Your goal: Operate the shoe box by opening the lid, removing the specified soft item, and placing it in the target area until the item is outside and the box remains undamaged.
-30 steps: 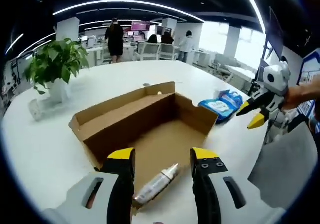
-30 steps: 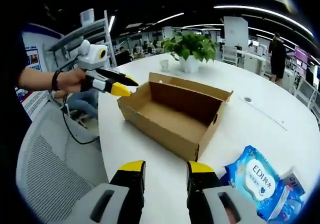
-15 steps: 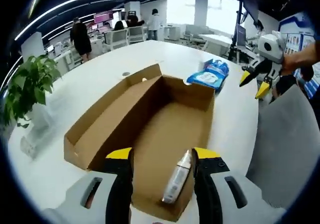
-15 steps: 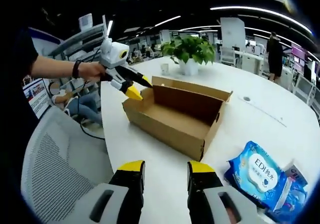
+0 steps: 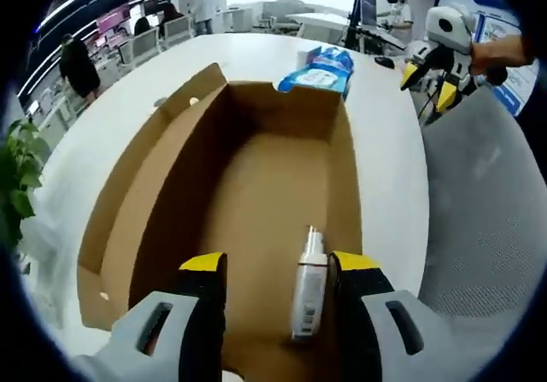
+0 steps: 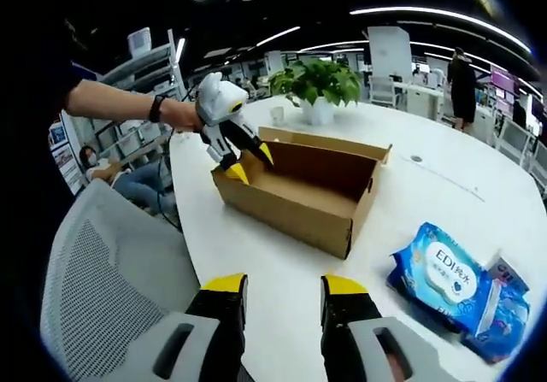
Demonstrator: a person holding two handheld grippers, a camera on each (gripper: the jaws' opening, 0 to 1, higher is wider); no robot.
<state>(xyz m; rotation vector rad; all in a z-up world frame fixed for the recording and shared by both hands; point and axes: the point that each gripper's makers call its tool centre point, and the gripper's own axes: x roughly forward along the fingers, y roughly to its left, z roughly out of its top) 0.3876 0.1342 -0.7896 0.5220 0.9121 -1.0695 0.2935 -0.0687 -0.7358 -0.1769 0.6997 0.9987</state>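
White worktop (image 6: 444,202) w/ open shoe box (image 5: 256,185); left tool (image 5: 275,271) open over bottle (image 5: 308,284), right tool (image 6: 282,290) open, empty, near wipes pack (image 6: 446,281).

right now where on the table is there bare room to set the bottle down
Bare white table lies between the cardboard box and the right hand-held gripper, and beyond the box toward the plant. The blue wipes packs crowd the side right of the box.

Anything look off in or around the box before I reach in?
Mostly fine. The cardboard box sits open, walls undamaged as far as shown. One oddity: a small white bottle lies on its side on the box floor, between the left gripper jaws. The blue wipes pack lies outside on the table.
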